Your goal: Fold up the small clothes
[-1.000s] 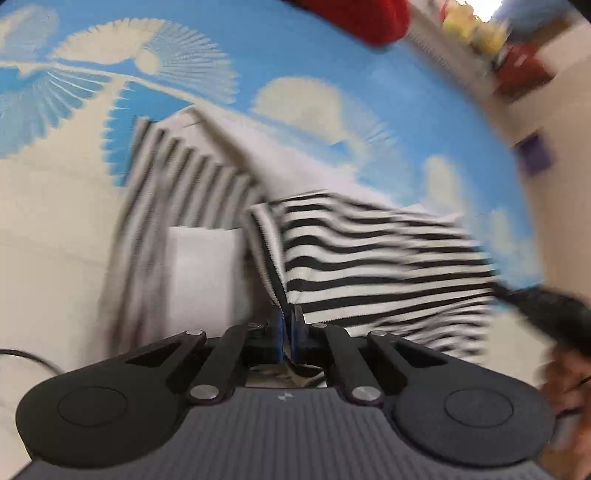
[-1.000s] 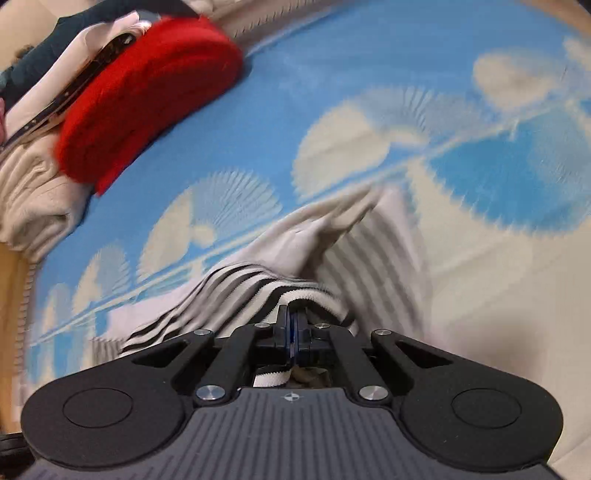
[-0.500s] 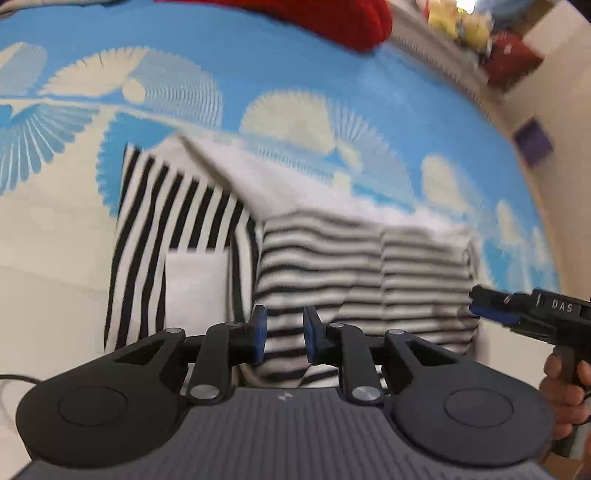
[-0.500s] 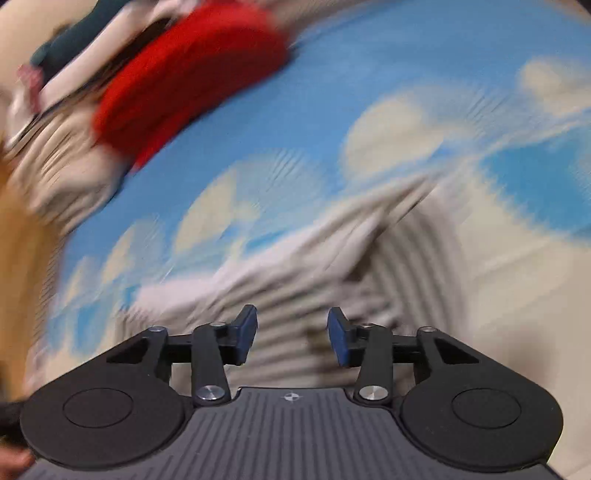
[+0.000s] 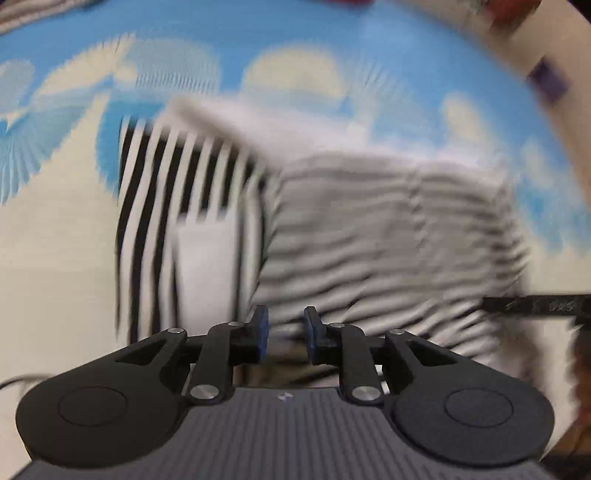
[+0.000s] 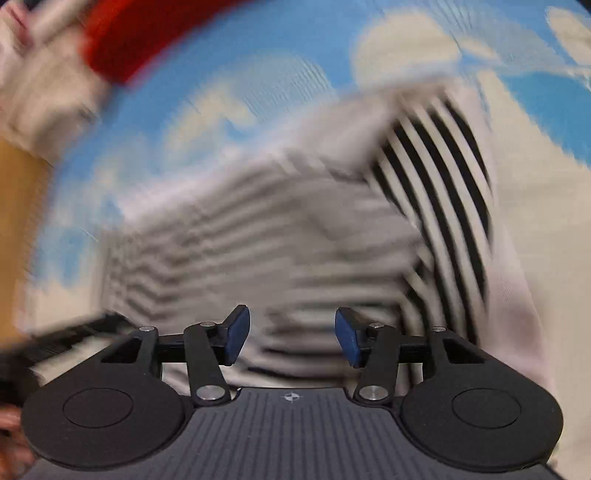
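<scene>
A black-and-white striped garment [image 5: 369, 229] lies folded over on the blue and cream patterned bedspread [image 5: 295, 33]. Its striped flap covers the right part, and a striped panel with a white patch shows at the left. My left gripper [image 5: 284, 325] hovers at the garment's near edge, jaws a little apart and empty. My right gripper [image 6: 291, 325] stands over the same garment [image 6: 258, 229]; its jaws are opening wider, with cloth below them but none pinched. One of the right gripper's fingers [image 5: 535, 306] shows at the garment's right edge. Both views are blurred.
A red folded cloth [image 6: 147, 40] and a pale pile of clothes [image 6: 40, 92] lie at the bedspread's far left in the right wrist view. An orange-brown edge [image 6: 18, 184] borders that side. A purple object [image 5: 546, 79] sits beyond the bed at upper right.
Both grippers were shut on the striped garment's edge a second ago. They have let go, and the flap now lies flat. Both have sunk closer to the cloth.
</scene>
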The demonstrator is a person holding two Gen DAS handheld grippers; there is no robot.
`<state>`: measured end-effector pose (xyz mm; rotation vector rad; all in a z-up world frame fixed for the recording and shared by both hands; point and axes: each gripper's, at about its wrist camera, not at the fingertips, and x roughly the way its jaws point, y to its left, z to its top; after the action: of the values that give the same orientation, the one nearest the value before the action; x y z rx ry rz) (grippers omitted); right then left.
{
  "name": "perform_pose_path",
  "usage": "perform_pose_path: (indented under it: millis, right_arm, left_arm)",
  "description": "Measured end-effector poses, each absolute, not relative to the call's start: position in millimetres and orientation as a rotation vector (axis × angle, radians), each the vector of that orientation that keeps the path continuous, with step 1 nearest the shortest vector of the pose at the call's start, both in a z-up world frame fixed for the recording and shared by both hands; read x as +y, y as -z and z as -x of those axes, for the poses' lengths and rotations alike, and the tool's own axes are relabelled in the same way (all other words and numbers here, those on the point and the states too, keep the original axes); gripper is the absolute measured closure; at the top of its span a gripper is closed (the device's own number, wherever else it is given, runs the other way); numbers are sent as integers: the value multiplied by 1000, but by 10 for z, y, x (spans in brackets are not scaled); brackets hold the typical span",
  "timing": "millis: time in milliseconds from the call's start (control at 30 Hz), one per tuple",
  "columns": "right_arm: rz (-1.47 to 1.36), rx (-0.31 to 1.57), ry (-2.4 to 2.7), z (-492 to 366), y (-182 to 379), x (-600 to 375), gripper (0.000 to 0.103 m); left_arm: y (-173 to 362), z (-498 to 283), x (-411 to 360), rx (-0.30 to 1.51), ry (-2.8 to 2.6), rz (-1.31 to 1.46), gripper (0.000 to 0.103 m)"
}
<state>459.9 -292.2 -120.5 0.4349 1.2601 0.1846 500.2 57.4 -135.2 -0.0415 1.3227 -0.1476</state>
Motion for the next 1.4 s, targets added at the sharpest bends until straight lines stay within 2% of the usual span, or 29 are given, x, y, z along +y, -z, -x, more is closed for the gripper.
perform_pose_path:
  millis: [100,300,467,567,667,733,867,1000,1067,1100,1133,1233,1300,1400]
  right_arm:
    - [-378,1269,-125,-4490,1229,-2926,51]
    - [-428,924,-127,-4093,238,-3247,50]
    - [-537,756,-105,-3375,-368,-3683,49]
    - [-488,685,-102,-2758,-544,-3769,42]
    - [-439,663,-84,-2220,-413,-3843,40]
    - [-427,688,-45,-1888,-213,-3902,40]
    - [-499,795,44,-1484,354,-3986,42]
    - [-569,901,70,-1390,778,-3993,43]
    - [-564,945,82,-1401,863,-3950,43]
    - [-559,947,56,-1408,869,-3909,43]
    - [-542,951,37,-1424,873,-3868,43]
    - [-458,974,52,-1435,915,-3790,42]
    - [-447,989,62,-1456,963,-3792,41]
    - [-460,1005,88,-1486,1046,-3875,39]
  left_arm:
    - [1281,-4960,571,1293,131,10,79]
    - [353,-4464,732,985,114,94,79]
    - [-268,-3753,843,871,122,27,79]
    - [-460,-3209,909,831,153,81,78]
    - [-414,-2676,935,807,154,105,78]
    - [-202,-2409,940,822,148,125,78]
    - [353,-2059,959,990,76,141,78]
    - [453,-1999,1016,1051,24,186,77]
    - [406,-1995,1044,1050,11,204,62]
    - [400,-1997,1061,1040,12,217,49]
    - [434,-1971,1076,1032,13,230,41]
    - [711,-1881,1170,1047,-14,293,41]
    - [851,-1959,1181,1146,-81,337,41]
    - [841,-2017,1136,1103,-55,349,37]
